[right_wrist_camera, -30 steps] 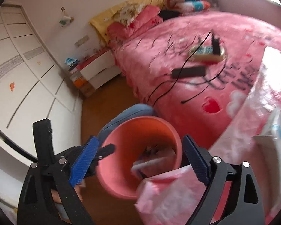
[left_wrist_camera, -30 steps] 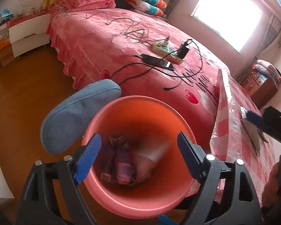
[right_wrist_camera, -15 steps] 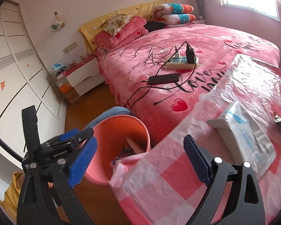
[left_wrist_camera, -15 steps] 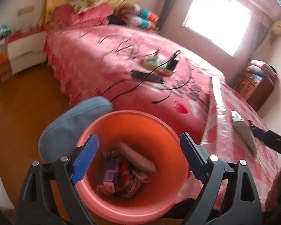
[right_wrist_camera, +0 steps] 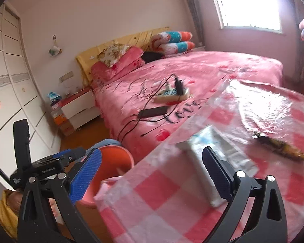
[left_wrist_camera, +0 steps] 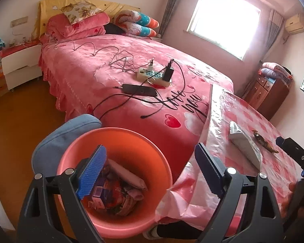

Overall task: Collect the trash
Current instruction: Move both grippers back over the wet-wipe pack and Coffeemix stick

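Bedroom, pink-checked table (left_wrist_camera: 251,184) beside a pink bed (left_wrist_camera: 115,75). Left gripper (left_wrist_camera: 150,172) hangs over an orange bin (left_wrist_camera: 119,139) on the floor at the table's corner; jaws spread wide, nothing between the blue pads (left_wrist_camera: 91,174), nothing held. Bin holds trash (left_wrist_camera: 115,194): crumpled wrappers, a small purple carton, a pale folded packet, all low in the bottom. A blue cushioned seat (left_wrist_camera: 56,139) sits just behind the bin, touching or nearly touching its rim. Right gripper (right_wrist_camera: 152,172) points across the table top; jaws are opening, nearly at full spread, empty, with only the cloth seen between them. On the table, a tissue pack (right_wrist_camera: 210,154) in white and blue wrap lies just ahead of the right pad (right_wrist_camera: 216,172), partly hidden by it; contact cannot be judged, view blurred. A brown-yellow wrapper (right_wrist_camera: 281,145) lies further out on the cloth, near the tissue pack but apart from it. From the left view the same wrapper sits just beyond the pack, close to the right gripper's black body at the frame edge. On the bed: power strip (left_wrist_camera: 152,77) with chargers, a black phone (left_wrist_camera: 138,90), loose cables. Bin's rim shows at the right view's lower left, below the table edge.
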The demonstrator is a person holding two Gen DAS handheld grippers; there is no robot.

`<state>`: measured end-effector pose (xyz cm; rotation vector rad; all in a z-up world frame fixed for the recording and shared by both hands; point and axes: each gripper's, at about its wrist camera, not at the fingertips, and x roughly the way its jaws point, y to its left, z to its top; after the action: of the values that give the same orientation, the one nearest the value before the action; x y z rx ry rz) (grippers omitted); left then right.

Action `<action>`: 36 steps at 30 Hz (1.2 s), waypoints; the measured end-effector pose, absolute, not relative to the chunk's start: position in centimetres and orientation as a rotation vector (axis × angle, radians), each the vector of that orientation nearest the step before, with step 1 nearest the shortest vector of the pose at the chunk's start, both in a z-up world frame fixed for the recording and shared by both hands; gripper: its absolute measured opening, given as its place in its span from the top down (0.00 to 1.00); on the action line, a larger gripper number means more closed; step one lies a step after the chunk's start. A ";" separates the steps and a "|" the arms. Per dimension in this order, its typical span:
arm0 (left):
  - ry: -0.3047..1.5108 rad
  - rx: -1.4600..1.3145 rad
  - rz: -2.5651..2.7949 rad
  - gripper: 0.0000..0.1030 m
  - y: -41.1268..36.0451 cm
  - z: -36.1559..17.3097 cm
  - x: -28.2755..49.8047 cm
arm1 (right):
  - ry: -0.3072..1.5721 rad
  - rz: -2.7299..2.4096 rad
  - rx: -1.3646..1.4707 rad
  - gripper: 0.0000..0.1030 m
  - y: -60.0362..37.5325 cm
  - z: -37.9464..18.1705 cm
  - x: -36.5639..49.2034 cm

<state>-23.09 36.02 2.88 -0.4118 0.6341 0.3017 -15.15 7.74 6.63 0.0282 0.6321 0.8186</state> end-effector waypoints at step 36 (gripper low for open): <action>0.806 -0.358 0.107 0.13 24.0 3.5 -17.5 | 0.600 0.522 0.043 0.05 -4.1 5.5 -11.9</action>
<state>-17.50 24.01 3.55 -0.3581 0.8060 0.1069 -11.88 -4.14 5.55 0.0431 0.6002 0.5218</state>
